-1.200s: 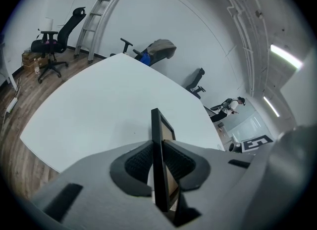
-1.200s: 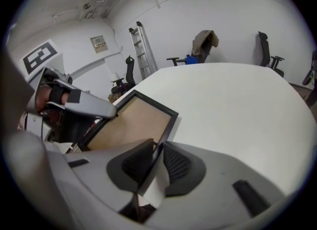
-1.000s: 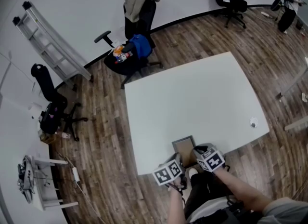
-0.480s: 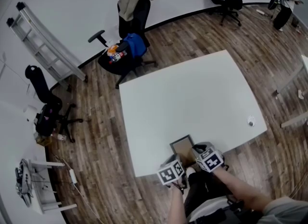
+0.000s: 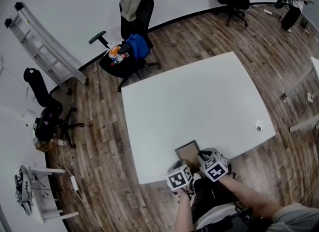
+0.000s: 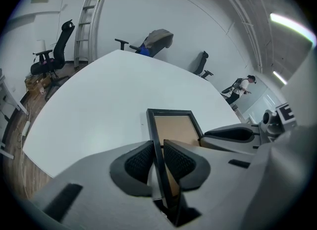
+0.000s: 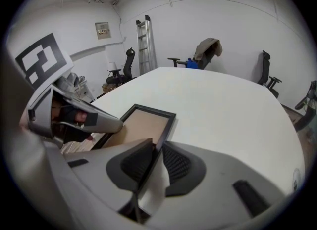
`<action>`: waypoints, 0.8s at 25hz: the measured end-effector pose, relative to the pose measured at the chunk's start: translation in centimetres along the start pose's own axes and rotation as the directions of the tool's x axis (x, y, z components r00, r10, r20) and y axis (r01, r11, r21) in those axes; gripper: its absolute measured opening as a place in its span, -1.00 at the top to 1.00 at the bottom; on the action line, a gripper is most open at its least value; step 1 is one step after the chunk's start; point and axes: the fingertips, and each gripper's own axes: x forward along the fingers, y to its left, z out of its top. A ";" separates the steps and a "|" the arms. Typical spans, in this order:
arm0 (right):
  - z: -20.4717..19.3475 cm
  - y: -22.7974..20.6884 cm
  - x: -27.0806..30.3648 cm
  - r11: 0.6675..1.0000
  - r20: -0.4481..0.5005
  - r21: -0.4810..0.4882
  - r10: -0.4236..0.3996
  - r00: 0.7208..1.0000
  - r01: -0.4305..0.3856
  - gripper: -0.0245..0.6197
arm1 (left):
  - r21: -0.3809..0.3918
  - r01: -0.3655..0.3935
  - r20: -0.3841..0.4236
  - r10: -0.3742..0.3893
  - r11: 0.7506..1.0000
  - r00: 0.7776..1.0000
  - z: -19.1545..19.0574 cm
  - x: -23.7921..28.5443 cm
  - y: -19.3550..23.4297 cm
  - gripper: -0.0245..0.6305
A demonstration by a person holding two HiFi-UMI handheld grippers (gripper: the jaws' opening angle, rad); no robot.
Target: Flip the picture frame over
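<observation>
Black-rimmed picture frame [image 5: 188,152], one item, brown panel uppermost, lay at the 6 o'clock edge of the white table [image 5: 199,91], nearest the person. Whether its near end was lifted off the top could not be told from the head view.

Left gripper [image 6: 158,147]: closed on the frame's left rail, near the 7 o'clock corner. The rail ran between the ribbed pads and on into the throat of the jaws.

Right gripper [image 7: 156,150]: closed on the right rail, near the 5 o'clock corner. The tips pinched the rail, and a sliver of white showed beside it lower down, so this grip was judged the lighter of the two.

Other contents: a small pale round object [image 5: 258,125] at the table's 4 o'clock edge, well apart from the frame. An office chair [image 5: 130,56] draped with clothing stood off the table at 11 o'clock.

Step in hand, as judged: both side rails secured, frame not yet turned, brown panel up.

Next move, as judged: raise the near end clear of the table, roll both wrists together so the frame pivots toward 12 o'clock, then lay it down with the other face up. This called for even pressure on both rails, since the thin edges could slip or twist in the pads. The open tabletop beyond the frame looked ample for it to land.
</observation>
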 end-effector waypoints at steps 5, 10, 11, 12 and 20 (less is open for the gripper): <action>-0.1 -0.1 -0.1 1.000 0.006 0.023 0.006 1.000 -0.006 0.70 | 0.025 -0.027 0.012 0.027 0.999 1.000 -0.5 0.1 0.2 0.71; 0.2 -0.2 -0.4 1.000 0.017 0.020 0.004 1.000 -0.005 0.70 | 0.027 -0.045 -0.003 0.045 0.999 0.999 -0.5 -0.2 0.5 0.71; 0.4 -0.1 -0.6 1.000 0.021 0.019 0.005 1.000 -0.005 0.70 | 0.021 -0.054 -0.025 0.055 0.998 0.998 -1.0 -0.4 0.7 0.71; 0.6 -0.1 -0.8 1.000 0.025 0.015 0.005 1.000 -0.006 0.70 | 0.014 -0.058 -0.038 0.059 0.998 0.998 -1.4 -0.6 0.8 0.71; 2.7 0.2 -2.5 1.000 0.125 0.006 0.019 0.992 -0.020 0.70 | 0.055 -0.130 0.100 0.124 0.990 0.987 1.0 -3.0 0.6 0.71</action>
